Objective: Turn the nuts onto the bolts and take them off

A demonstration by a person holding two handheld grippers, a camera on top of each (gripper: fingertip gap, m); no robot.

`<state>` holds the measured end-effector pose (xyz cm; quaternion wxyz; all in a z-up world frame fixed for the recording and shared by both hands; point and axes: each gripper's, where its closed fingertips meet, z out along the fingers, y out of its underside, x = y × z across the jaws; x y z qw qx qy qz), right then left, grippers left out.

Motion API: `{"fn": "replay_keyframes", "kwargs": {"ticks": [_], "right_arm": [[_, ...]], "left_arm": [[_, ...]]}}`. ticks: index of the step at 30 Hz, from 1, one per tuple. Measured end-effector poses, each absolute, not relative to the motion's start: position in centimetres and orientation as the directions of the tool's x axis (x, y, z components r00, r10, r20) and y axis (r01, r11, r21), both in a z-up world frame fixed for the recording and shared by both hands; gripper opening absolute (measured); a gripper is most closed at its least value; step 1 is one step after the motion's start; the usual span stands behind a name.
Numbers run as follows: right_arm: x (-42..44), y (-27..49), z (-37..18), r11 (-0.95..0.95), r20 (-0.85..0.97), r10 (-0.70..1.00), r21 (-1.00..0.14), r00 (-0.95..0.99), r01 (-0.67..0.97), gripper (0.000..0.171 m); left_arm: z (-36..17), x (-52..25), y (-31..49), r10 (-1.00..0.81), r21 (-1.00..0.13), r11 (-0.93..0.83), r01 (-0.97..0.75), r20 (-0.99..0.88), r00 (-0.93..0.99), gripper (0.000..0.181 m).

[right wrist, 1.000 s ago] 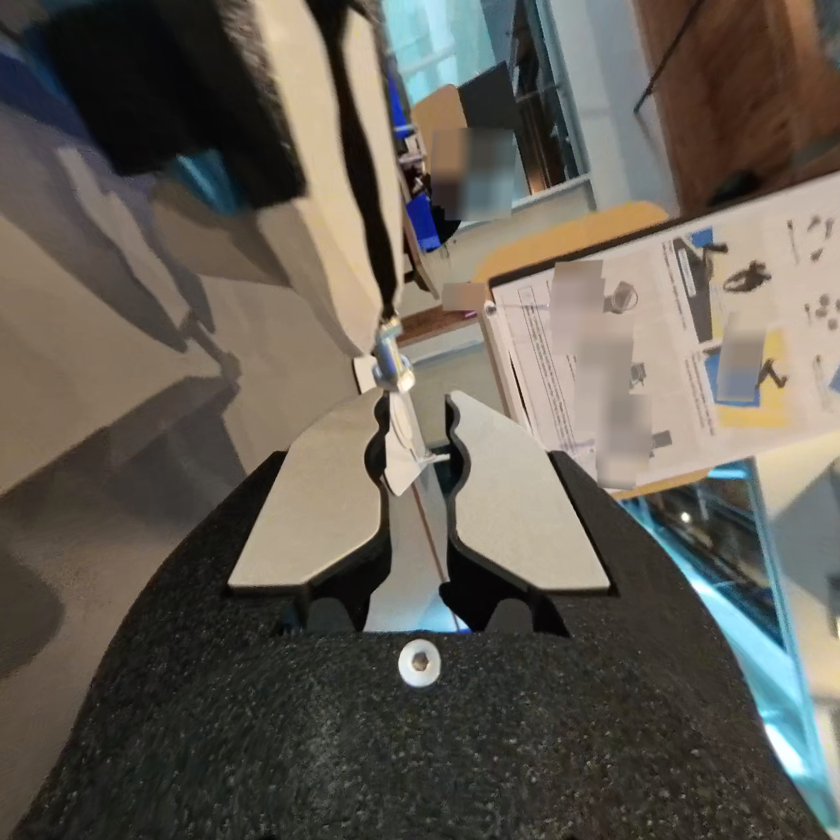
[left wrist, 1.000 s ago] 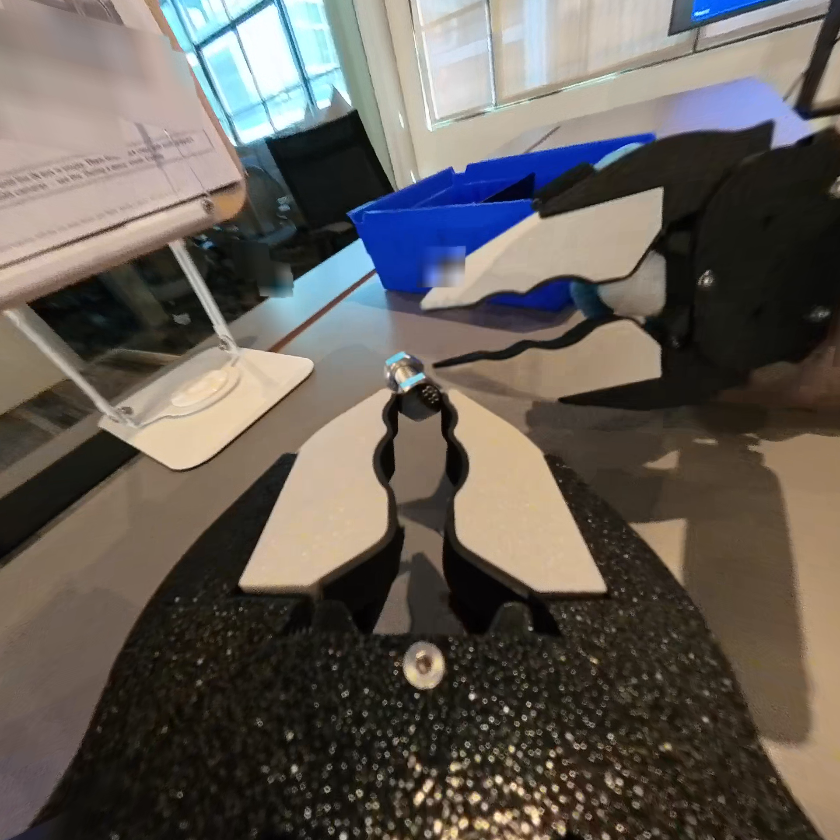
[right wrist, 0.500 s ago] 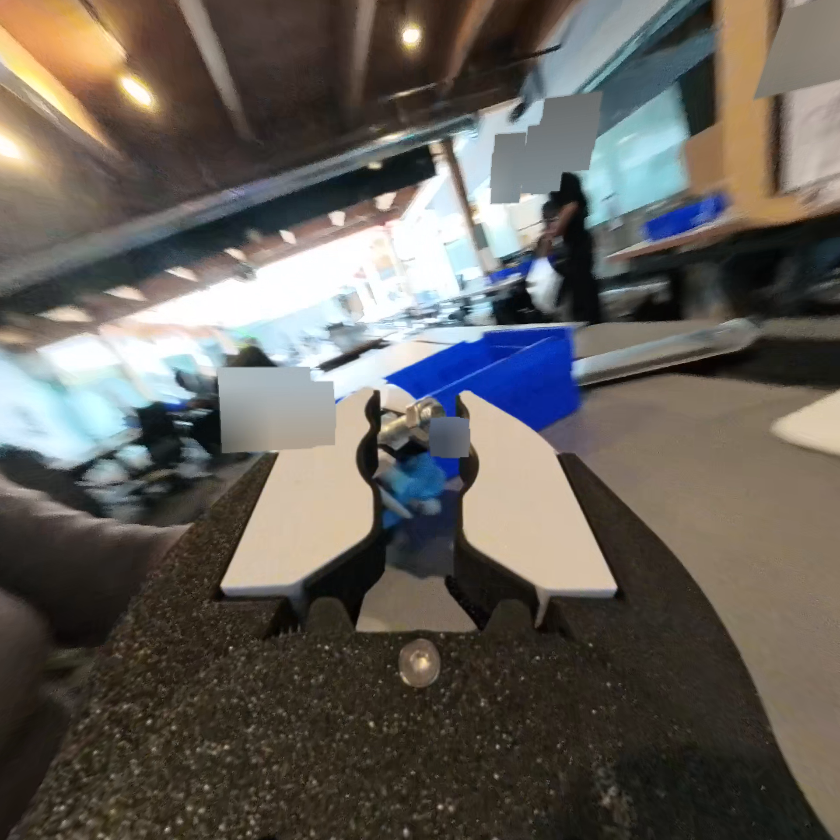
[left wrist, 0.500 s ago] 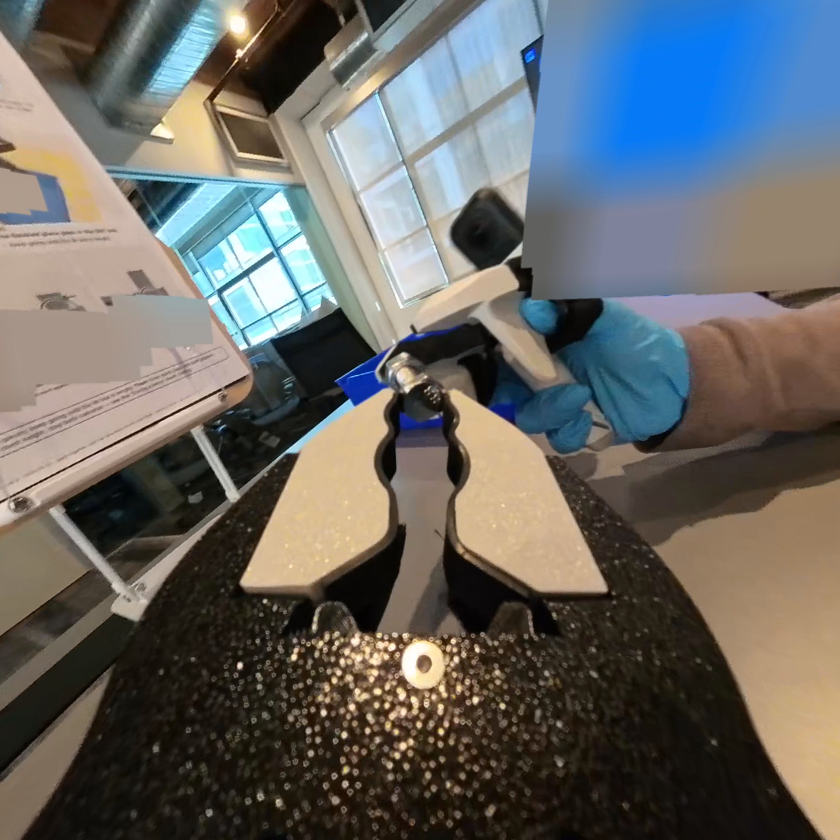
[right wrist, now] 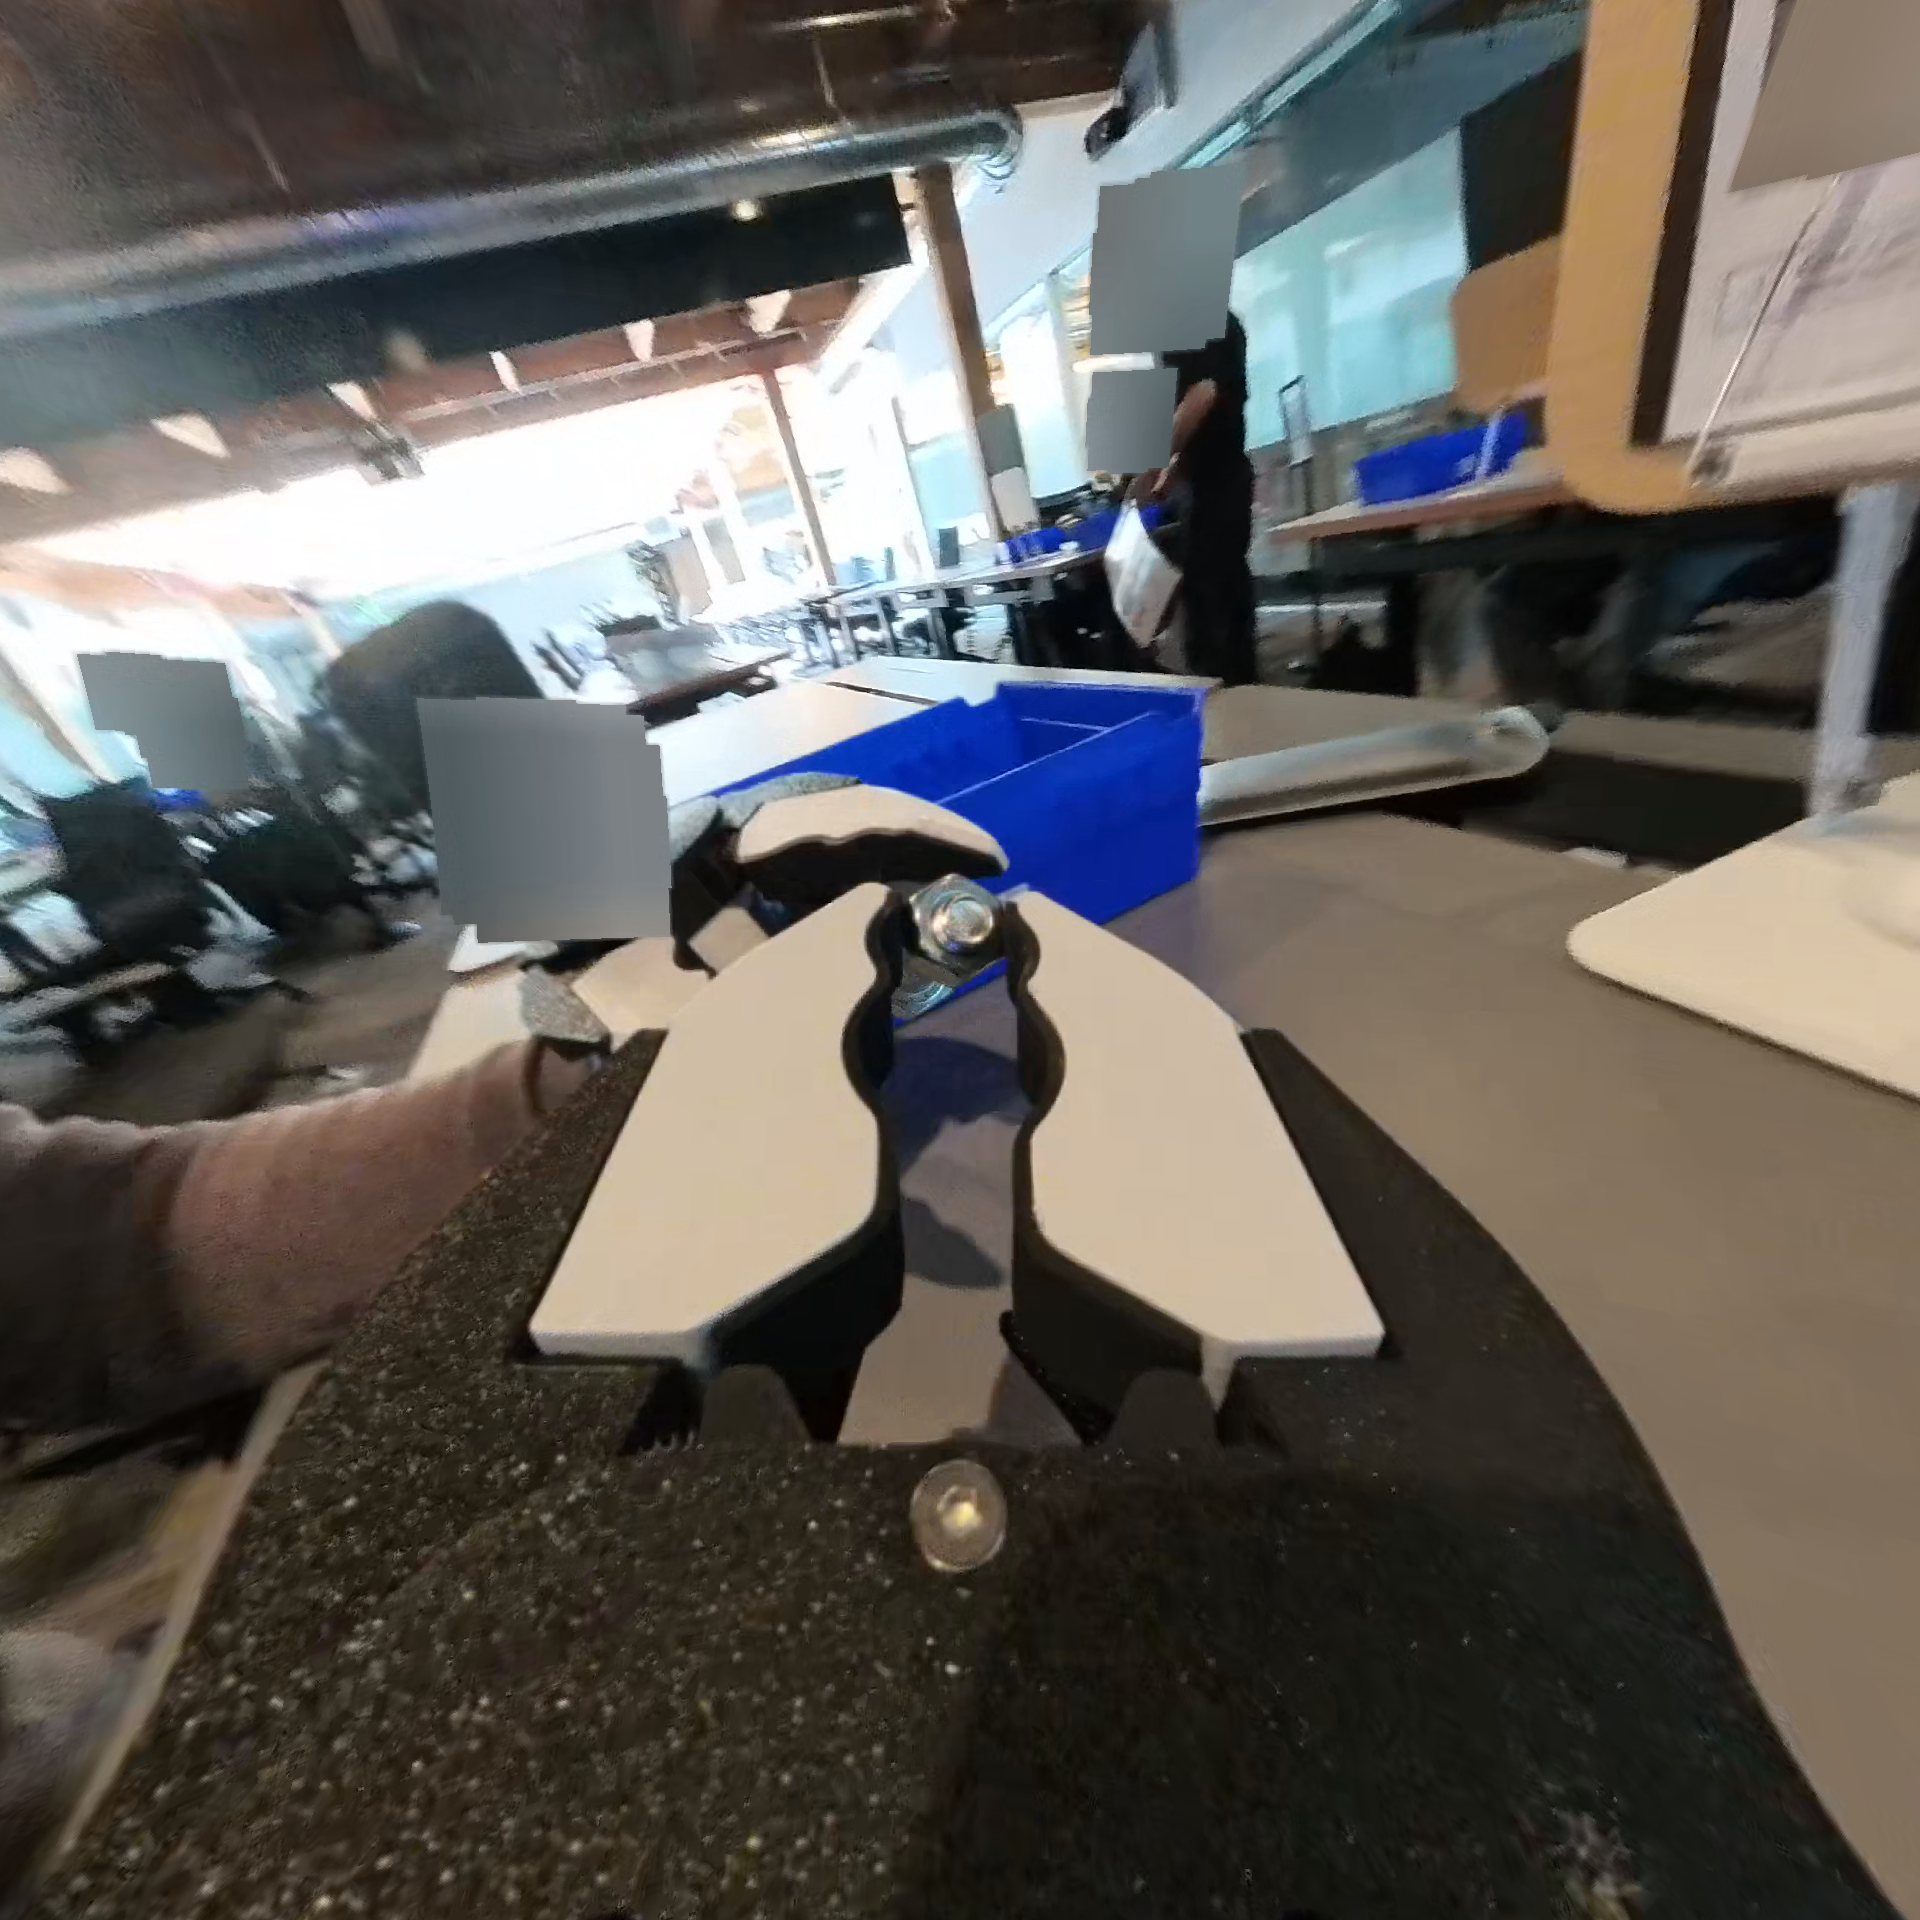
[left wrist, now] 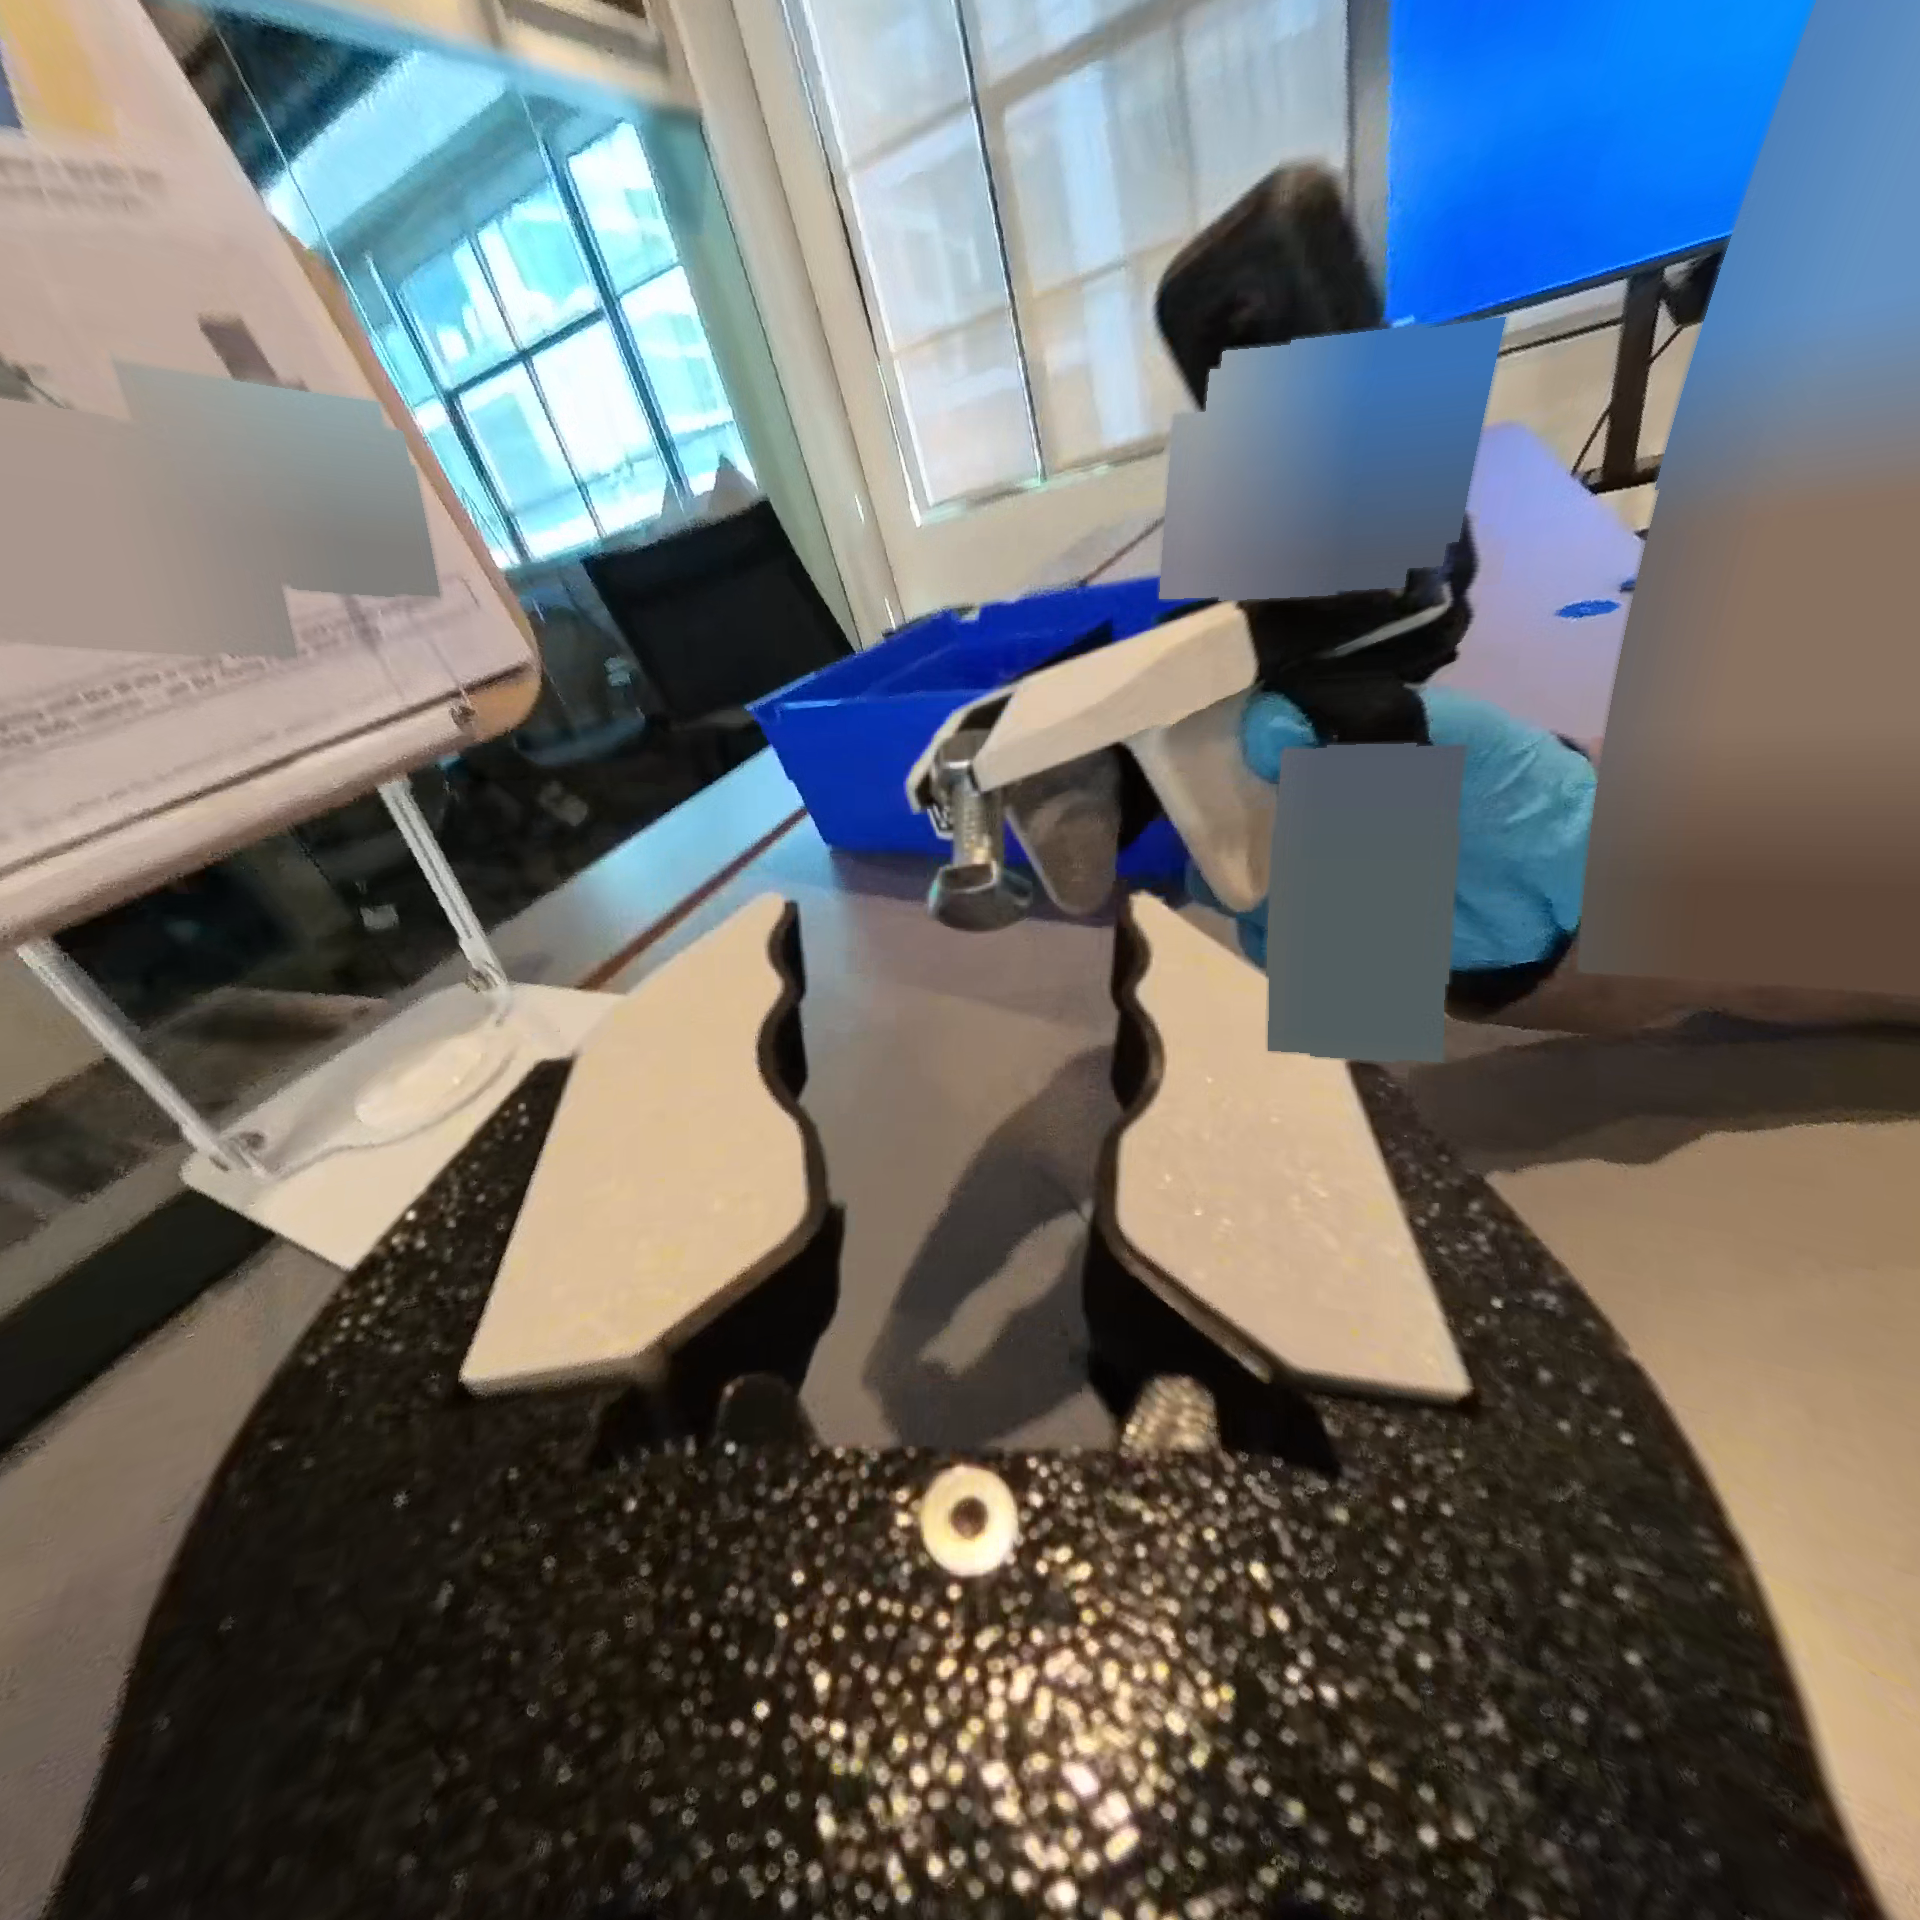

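A silver bolt point(left wrist: 968, 844) with a nut point(right wrist: 951, 920) threaded on it hangs head-down above the grey table point(left wrist: 1662, 1299). My right gripper point(right wrist: 951, 925) is shut on the nut end, and the bolt head point(right wrist: 925, 992) shows just below its tips. In the left wrist view the right gripper point(left wrist: 940, 769) holds the bolt just ahead of my left gripper point(left wrist: 956, 920). The left gripper is open and empty, jaws wide apart, with the bolt head just beyond its tips. One of its fingers point(right wrist: 862, 831) shows behind the nut in the right wrist view.
A blue bin point(left wrist: 862, 748) stands on the table behind the bolt and also shows in the right wrist view point(right wrist: 1081, 800). A clear sign stand with a printed sheet point(left wrist: 208, 644) and white base point(left wrist: 343, 1174) stands at left. A blue-gloved hand point(left wrist: 1507, 831) holds the right gripper. The grippers are tip to tip, or close to it.
My left gripper has let go of the bolt, opened wide and drawn back a little. The right gripper has closed on the nut end and now holds the bolt alone.
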<state>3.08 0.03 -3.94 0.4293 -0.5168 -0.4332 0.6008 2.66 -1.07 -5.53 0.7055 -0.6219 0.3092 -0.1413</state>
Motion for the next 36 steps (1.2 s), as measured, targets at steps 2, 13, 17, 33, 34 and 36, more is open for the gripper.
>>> {"fn": "replay_keyframes", "kwargs": {"ticks": [2,13,17,33,34,36], "right_arm": [[3.1,-0.1,-3.8,-0.164,-0.16,0.985,-0.984,-0.061,-0.062,0.018],[2.2,-1.5,-4.5,0.17,0.17,0.985,-0.985,0.029,0.003,0.018],[2.3,-1.3,-3.9,0.092,0.091,0.996,-0.993,0.02,-0.08,0.026],[2.8,-1.0,-2.8,-0.049,-0.047,0.999,-0.985,-0.02,-0.168,0.023],[3.2,-0.3,-2.8,-0.06,-0.061,0.998,-0.983,0.001,-0.172,0.022],[3.8,0.8,-2.8,-0.089,-0.095,0.995,-0.979,0.027,-0.181,0.022]], "left_arm": [[-5.9,2.9,-1.0,-0.598,-0.971,0.144,-0.189,-0.238,0.766,0.052],[-7.3,2.8,-0.4,-0.55,-0.947,0.125,-0.295,-0.314,0.774,0.02],[-7.0,2.4,-0.1,-0.504,-0.942,0.15,-0.301,-0.334,0.796,0.019],[-5.2,1.6,-0.4,-0.449,-0.943,0.23,-0.241,-0.323,0.833,0.019],[-5.0,1.5,-0.5,-0.448,-0.943,0.239,-0.231,-0.318,0.836,0.019],[-4.7,1.1,-0.6,-0.446,-0.946,0.243,-0.216,-0.307,0.841,0.019]]}}
